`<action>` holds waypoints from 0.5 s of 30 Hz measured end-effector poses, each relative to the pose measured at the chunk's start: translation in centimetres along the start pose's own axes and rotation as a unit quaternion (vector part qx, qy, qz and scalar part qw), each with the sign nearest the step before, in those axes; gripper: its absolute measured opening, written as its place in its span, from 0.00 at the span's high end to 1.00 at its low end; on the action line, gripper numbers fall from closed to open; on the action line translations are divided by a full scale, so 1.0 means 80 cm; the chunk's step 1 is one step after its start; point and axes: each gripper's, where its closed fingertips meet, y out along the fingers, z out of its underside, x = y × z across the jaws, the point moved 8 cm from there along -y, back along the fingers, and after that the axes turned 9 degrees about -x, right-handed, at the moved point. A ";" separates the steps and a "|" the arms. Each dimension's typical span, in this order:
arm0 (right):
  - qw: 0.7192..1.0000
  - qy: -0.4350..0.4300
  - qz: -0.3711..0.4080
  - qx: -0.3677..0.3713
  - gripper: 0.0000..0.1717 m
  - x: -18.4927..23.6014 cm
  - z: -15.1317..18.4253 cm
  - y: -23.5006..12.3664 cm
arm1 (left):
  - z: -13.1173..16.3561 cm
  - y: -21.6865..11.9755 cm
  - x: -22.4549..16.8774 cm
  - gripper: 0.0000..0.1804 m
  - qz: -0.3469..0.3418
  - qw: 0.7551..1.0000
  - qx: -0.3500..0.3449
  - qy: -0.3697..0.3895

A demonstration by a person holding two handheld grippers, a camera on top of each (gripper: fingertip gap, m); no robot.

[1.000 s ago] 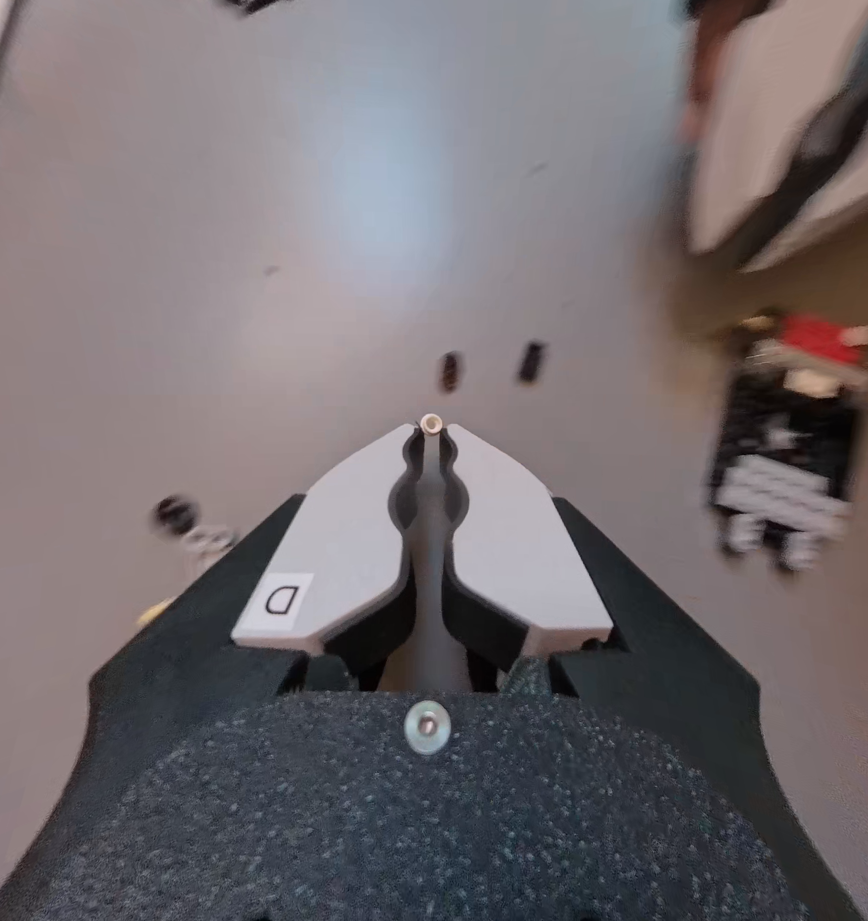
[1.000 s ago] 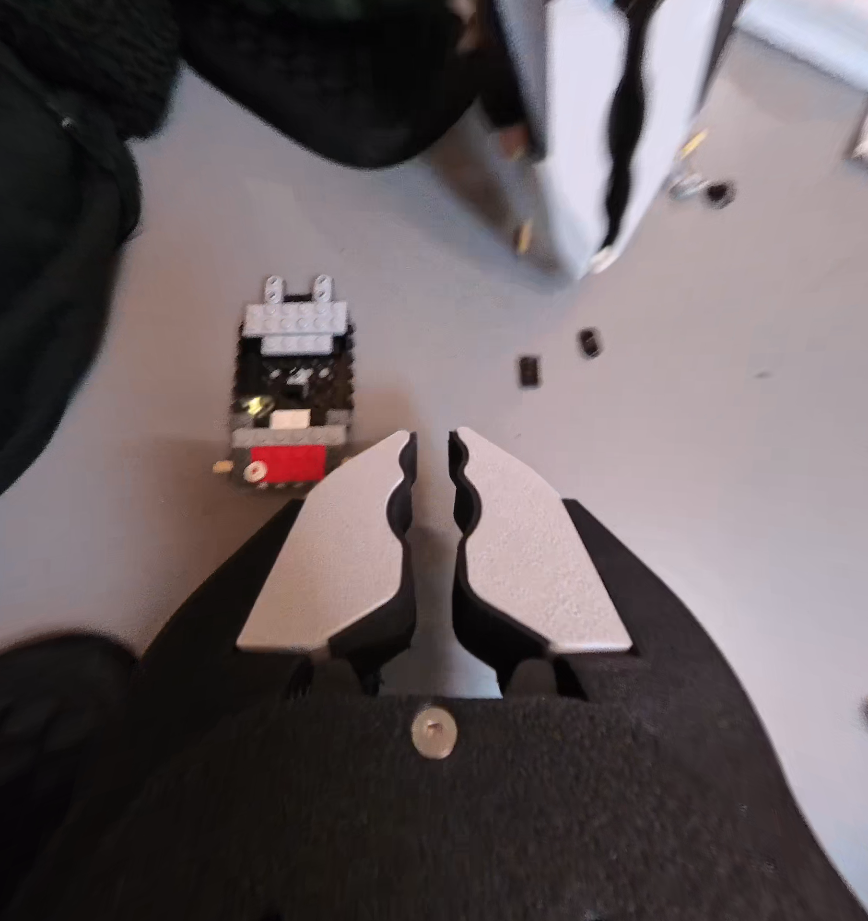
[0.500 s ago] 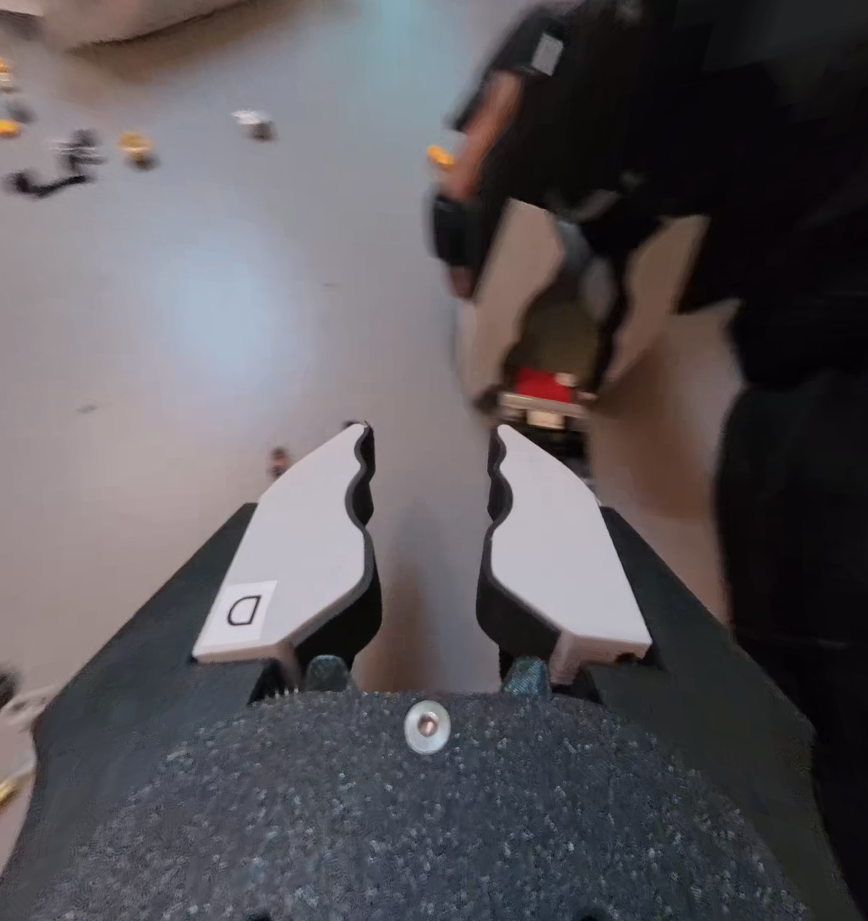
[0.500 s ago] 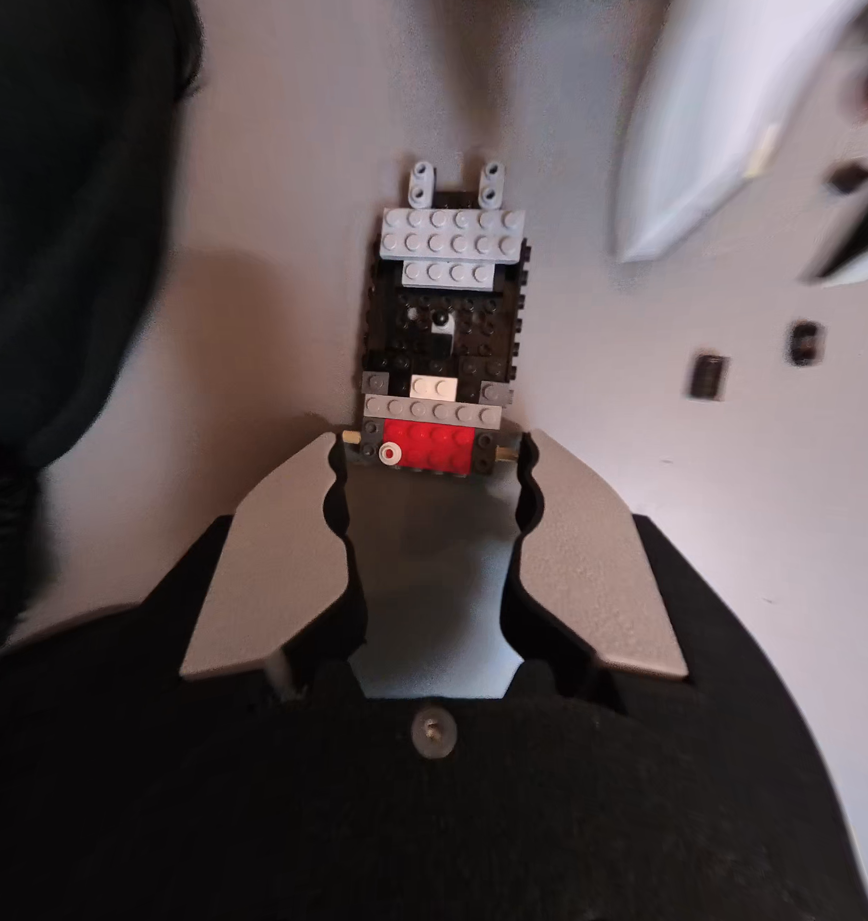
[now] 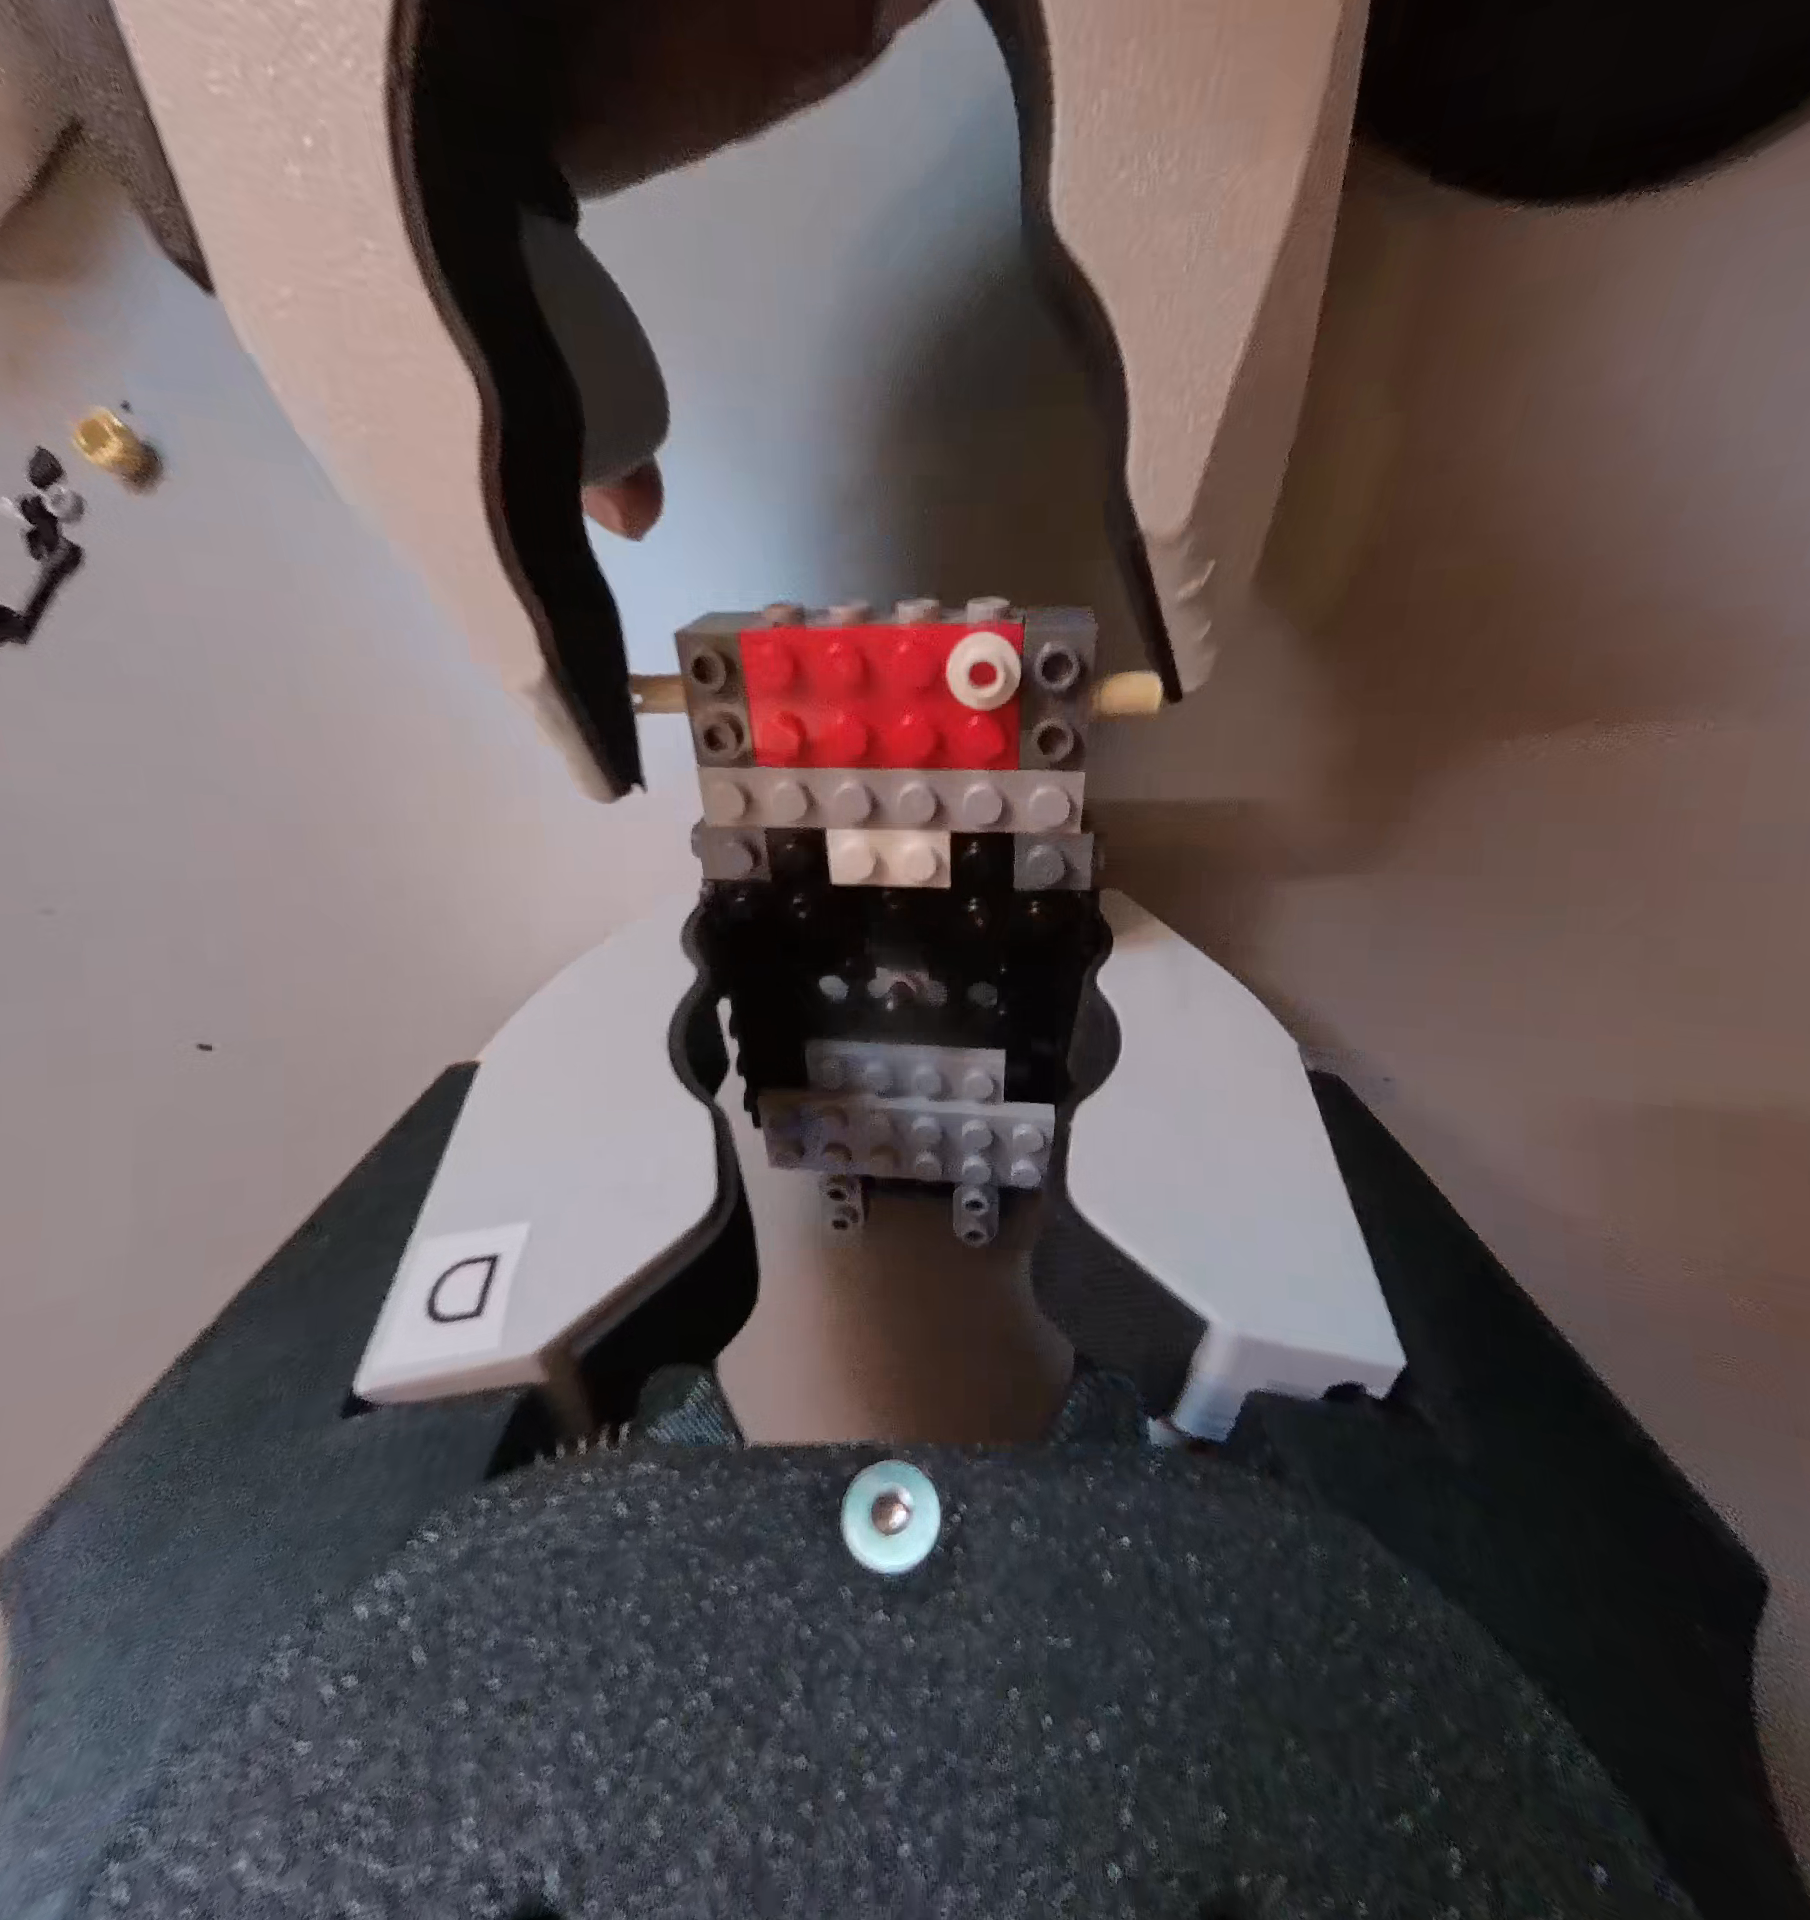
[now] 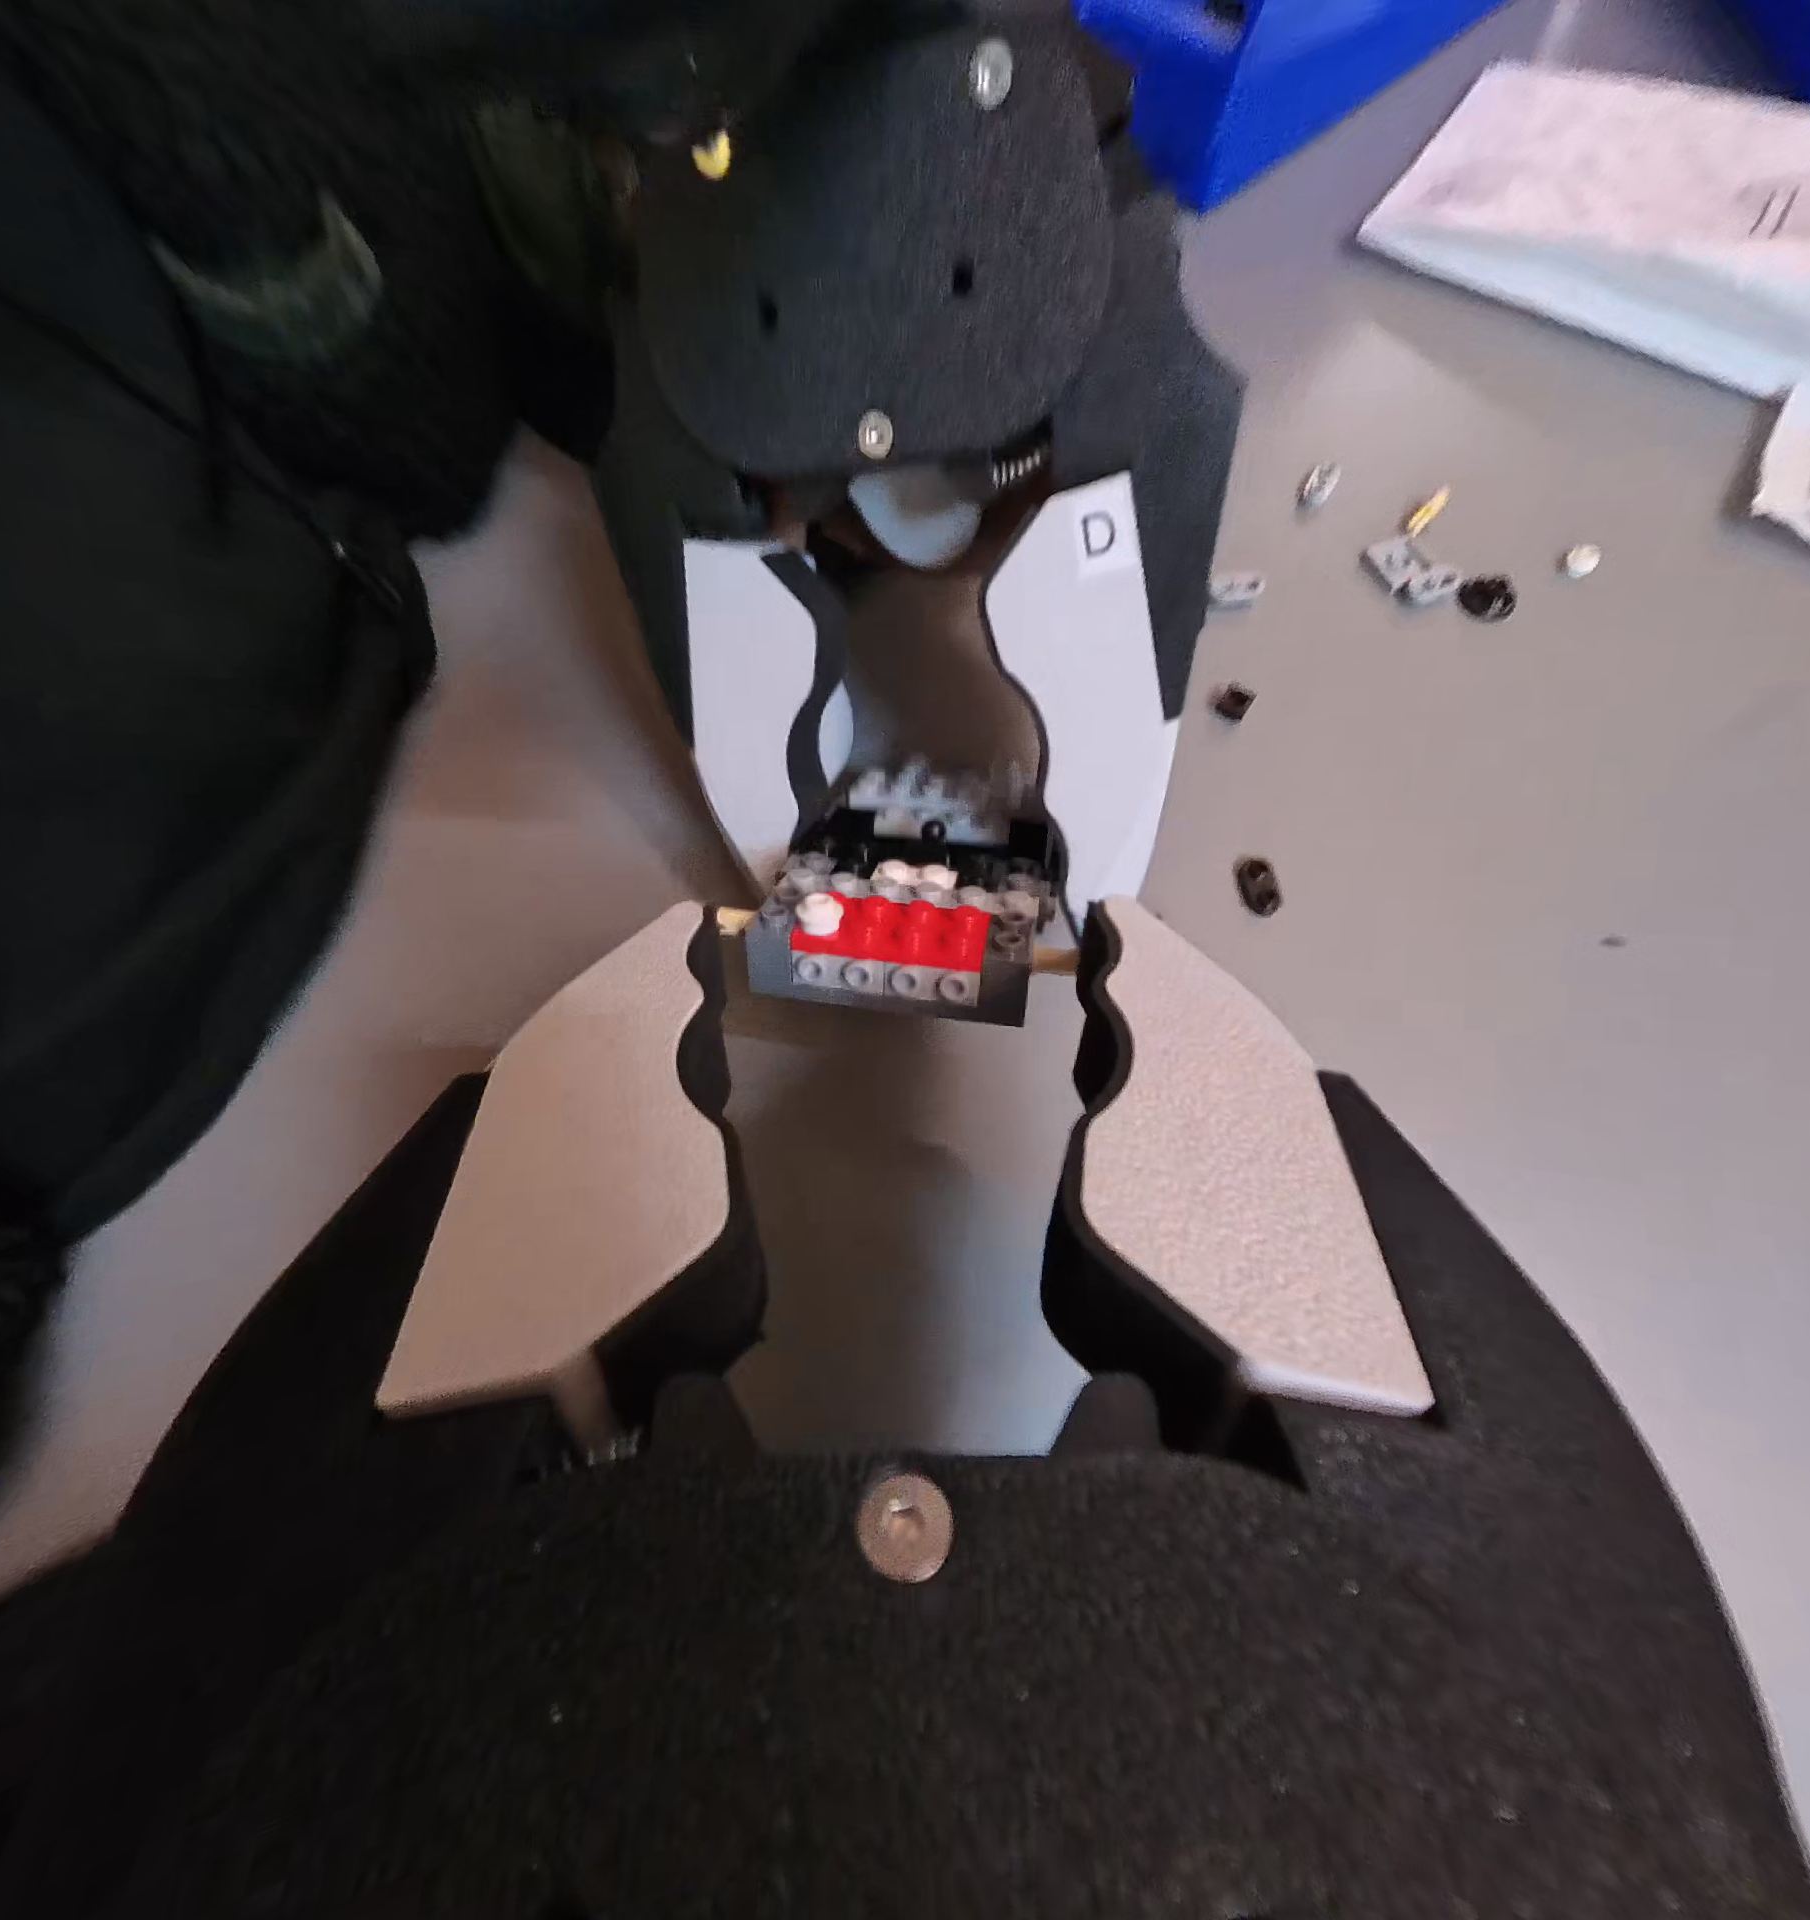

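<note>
Centrally, the model [image 5: 896, 821], a small brick build in black and grey with a red plate [image 5: 880, 707] at one end, sits between the two tools, which face each other over the grey table [image 5: 257, 935]. No table edge shows, so the spot cannot be fixed more closely, and whether the model rests on the table or hangs just above it cannot be told.

A tan pin [image 5: 1129, 691] sticks out from each side of the red end. The right tool [image 6: 901, 935] takes that end: its fingers stand wide, one on each side, and each pad meets the tip of a pin, so it is clamped across the pins.

The left tool [image 5: 896, 935] straddles the model's black middle, with the light grey plates [image 5: 911, 1127] of the other end lying back between its fingers. Its fingers are apart and close against the black sides; black pad against black brick, I cannot tell whether they press.

Farther out on the table lie loose parts [image 6: 1420, 561], small black, grey and brass pieces, on the left tool's left side. Beyond them are a booklet [image 6: 1628, 208] and a blue box [image 6: 1296, 83]. A person's dark sleeve [image 6: 153, 520] fills the other side of the right wrist view.
</note>
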 end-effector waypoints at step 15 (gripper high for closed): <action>0.967 0.032 0.080 -0.240 0.66 -0.009 -0.054 -0.010 | -0.043 -0.045 0.031 0.65 -0.016 0.950 -0.285 -0.129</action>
